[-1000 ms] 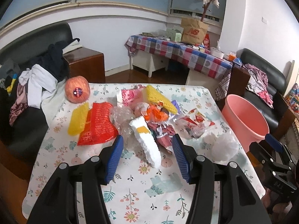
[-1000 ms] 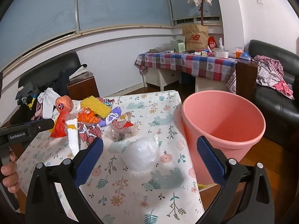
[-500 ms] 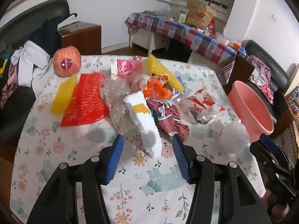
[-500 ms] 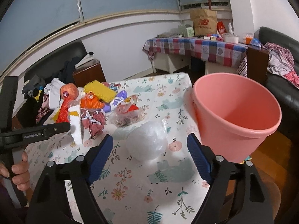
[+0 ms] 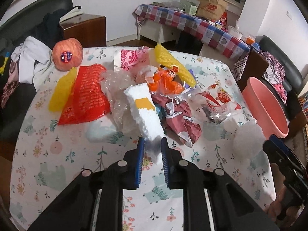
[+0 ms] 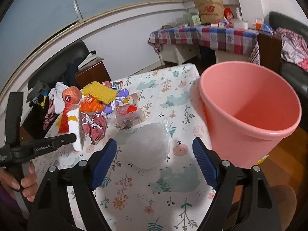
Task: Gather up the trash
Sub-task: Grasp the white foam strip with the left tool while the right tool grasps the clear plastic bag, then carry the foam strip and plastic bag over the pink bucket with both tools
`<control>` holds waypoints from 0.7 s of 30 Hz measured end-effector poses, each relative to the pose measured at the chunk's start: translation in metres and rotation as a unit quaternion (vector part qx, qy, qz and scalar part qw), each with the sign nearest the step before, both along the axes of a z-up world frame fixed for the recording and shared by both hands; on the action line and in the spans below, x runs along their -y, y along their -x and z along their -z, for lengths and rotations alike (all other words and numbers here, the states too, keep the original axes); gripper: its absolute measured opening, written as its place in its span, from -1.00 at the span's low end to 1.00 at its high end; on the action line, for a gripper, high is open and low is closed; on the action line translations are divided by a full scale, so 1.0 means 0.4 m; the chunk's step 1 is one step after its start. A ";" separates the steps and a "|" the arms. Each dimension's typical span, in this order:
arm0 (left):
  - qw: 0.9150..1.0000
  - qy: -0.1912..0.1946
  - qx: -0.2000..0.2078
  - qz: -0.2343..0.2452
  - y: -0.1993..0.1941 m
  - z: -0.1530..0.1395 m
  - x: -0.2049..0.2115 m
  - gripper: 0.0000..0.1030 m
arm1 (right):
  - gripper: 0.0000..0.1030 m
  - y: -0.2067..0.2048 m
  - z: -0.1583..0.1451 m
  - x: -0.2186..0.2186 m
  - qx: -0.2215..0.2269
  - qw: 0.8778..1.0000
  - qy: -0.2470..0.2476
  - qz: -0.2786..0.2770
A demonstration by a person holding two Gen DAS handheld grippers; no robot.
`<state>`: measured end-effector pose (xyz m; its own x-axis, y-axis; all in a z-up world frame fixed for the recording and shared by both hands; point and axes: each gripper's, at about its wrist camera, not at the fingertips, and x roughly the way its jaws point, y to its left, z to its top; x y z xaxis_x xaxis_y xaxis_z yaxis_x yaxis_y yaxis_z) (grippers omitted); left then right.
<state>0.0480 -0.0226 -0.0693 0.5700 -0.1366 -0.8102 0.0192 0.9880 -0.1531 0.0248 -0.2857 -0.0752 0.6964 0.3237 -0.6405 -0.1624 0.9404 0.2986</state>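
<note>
Jaws of left hand-held gripper (image 5: 152, 150) closing, seemingly pinching white foam strip (image 5: 143, 109); right hand-held gripper (image 6: 154, 154) agape.

The left gripper (image 5: 152, 146) was closing its jaws on the white foam strip (image 5: 144, 111). Wrappers lay piled right behind it on the floral tablecloth (image 5: 57, 154).

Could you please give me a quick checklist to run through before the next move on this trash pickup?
1. Left gripper around the white foam piece, jaws closing: ok.
2. Foam's near end between the pads: ok.
3. Firm hold on foam: cannot tell.
4. Right gripper open around the white plastic ball, pads clear: ok.
5. Pink bucket upright, open, beside the table: ok.
6. Bucket empty: cannot tell.
</note>
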 end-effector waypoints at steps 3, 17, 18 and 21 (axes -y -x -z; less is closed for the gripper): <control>1.000 0.002 0.010 0.007 0.018 -0.020 -0.002 -0.67 | 0.57 -0.026 0.009 0.001 -0.024 1.000 -0.008 -0.006; 0.996 0.023 0.068 0.057 0.039 -0.116 0.072 -0.67 | -0.47 -0.041 0.036 0.019 -0.061 0.996 -0.053 -0.027; 0.995 0.026 0.073 0.063 0.032 -0.124 0.087 -0.67 | -0.48 -0.039 0.029 0.030 -0.056 0.997 -0.057 -0.024; 0.993 0.034 0.083 0.082 0.014 -0.140 0.134 -0.67 | -0.48 -0.035 0.003 0.061 -0.036 0.997 -0.062 -0.014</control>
